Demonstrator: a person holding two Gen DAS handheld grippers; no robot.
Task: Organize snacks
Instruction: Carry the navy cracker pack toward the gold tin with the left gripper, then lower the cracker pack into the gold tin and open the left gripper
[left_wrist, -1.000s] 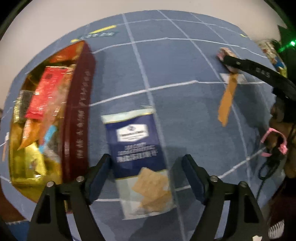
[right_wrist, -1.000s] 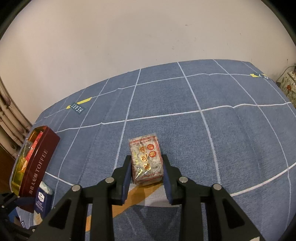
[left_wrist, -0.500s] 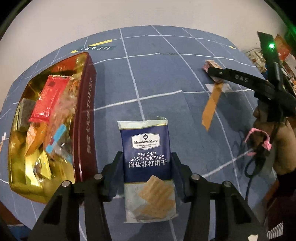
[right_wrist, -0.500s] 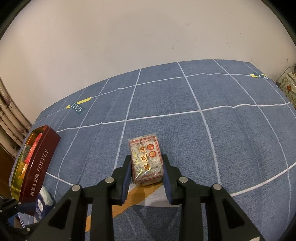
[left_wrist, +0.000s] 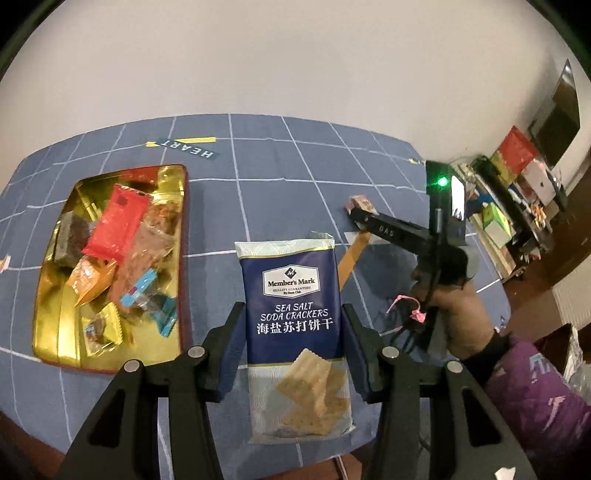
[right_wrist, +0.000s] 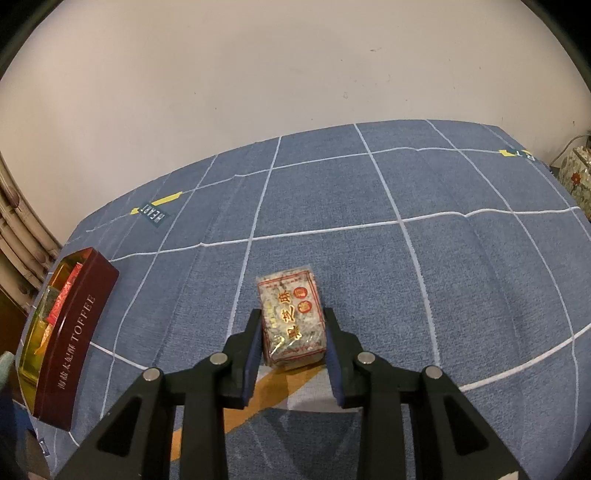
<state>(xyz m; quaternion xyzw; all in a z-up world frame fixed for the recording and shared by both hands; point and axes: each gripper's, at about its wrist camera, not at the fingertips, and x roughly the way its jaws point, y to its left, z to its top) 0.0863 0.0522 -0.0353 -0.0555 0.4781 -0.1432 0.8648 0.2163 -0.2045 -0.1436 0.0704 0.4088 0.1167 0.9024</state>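
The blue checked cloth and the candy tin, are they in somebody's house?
Probably a room set up for recording, not a kitchen. The blue cloth bears tape labels, the toffee tin sits on it, and stacked boxes crowd the wall.

The left gripper (left_wrist: 293, 347), wide apart around the cracker packet (left_wrist: 295, 332) a second ago, has been closed onto its sides, and the packet has been lifted off the blue cloth (left_wrist: 280, 177), right of the tin (left_wrist: 110, 258).

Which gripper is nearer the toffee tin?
Left. The left gripper, holding the cracker packet, is beside the toffee tin; the right gripper is further across the cloth.
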